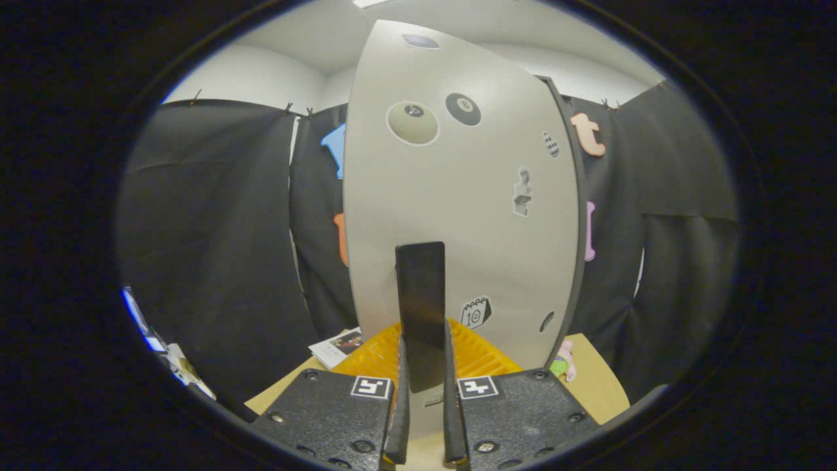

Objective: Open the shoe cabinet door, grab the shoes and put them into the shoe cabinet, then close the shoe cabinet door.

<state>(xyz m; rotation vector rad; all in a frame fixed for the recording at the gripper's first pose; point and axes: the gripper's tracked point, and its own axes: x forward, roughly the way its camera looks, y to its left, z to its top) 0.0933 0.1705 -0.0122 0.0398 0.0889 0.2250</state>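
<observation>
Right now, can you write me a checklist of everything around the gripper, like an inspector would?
Surface: tan table below the cabinet, with a yellow ribbed mat on it.
Job's things: pale shoe cabinet door stands straight ahead, dotted with stickers; its dark handle sticks up between the fingers. Shoes: nothing seen.
Clutter: a printed leaflet left of the mat; a small pink and green thing at the door's right foot, too small to tell.
Grippers: gripper closed narrow around the handle; whether both fingers press it, cannot tell.
Cables: nothing seen.
Surroundings: black cloth wall clipped up behind, white room wall above.
</observation>
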